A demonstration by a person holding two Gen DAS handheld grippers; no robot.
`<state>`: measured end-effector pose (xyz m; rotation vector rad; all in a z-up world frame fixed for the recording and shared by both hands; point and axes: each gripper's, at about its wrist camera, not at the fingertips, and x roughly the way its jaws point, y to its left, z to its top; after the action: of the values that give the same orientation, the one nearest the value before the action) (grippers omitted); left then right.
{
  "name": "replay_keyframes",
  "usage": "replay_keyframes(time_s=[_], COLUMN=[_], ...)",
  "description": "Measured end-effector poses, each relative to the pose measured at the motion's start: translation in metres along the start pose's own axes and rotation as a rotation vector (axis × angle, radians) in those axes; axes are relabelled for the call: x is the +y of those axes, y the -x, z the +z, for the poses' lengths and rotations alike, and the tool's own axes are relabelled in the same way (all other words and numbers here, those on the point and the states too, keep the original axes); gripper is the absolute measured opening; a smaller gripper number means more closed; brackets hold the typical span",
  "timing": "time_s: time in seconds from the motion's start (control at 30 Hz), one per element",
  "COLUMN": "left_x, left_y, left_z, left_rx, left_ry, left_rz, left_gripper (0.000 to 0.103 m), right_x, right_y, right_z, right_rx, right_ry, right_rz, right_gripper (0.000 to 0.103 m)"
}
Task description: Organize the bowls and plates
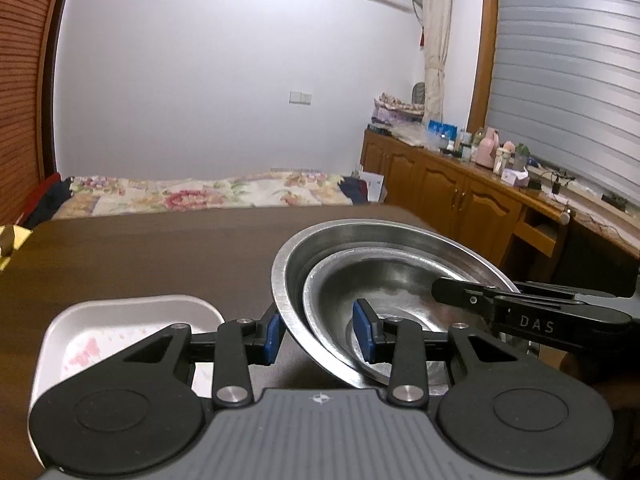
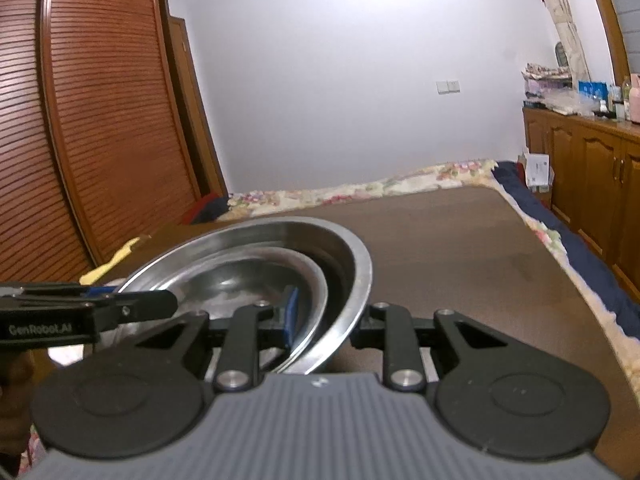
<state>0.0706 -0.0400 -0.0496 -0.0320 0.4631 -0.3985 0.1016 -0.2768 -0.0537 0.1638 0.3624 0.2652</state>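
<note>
Over table (image 1: 140, 248), both jaws straddle bowl rims.

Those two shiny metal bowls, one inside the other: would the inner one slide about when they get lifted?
Probably. The smaller bowl sits loose and off-centre inside the large bowl, and the polished steel looks slippery. Both look thin, so likely light and stiff. The left gripper and right gripper each straddle both rims, which should steady them.
</note>
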Motion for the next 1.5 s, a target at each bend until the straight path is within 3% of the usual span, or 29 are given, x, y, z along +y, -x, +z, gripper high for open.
replay_keyframes(time_s=[0.6, 1.5], left_x=[0.019, 0.102], left_y=[0.047, 0.070], left_z=[0.034, 0.007], left_rx=[-0.083, -0.038], left_ry=[-0.019, 0.098], left_rz=[0.046, 0.168], left_gripper=[0.038, 0.038], right_x=[0.031, 0.106], right_y=[0.004, -0.033], right_z=[0.030, 0.012], right_rx=[-0.064, 0.062], right_ry=[0.056, 0.164], right_rz=[0.075, 0.182], right_gripper=[0.027, 0.027])
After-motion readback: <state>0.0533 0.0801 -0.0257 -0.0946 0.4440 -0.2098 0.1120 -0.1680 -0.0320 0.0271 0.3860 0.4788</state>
